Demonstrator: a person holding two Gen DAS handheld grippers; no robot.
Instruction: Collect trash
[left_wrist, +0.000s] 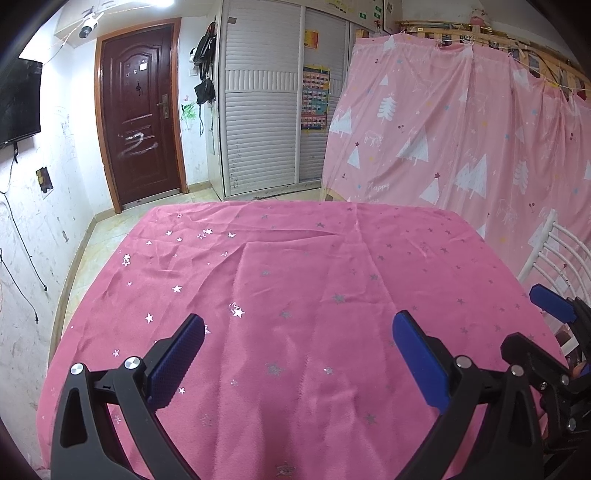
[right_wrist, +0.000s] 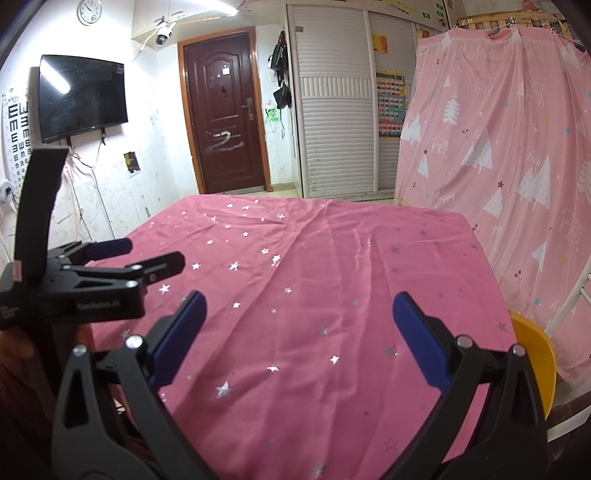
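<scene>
Pink curtain (left_wrist: 461, 129) with white tree print hangs along right side of room. Table under pink star-print cloth (left_wrist: 295, 277), wrinkled, silver stars scattered; no trash visible on it in either view. White louvered wardrobe (left_wrist: 258, 110), two doors. One dark brown door (left_wrist: 138, 110). One black TV (right_wrist: 81, 96) on wall. One yellow chair (right_wrist: 539, 362) at table's right edge. Left gripper (left_wrist: 298, 334) over cloth, fingers spread wide, holding nothing. Right gripper (right_wrist: 299, 314) likewise spread, nothing between pads. One wall clock (right_wrist: 89, 11).
</scene>
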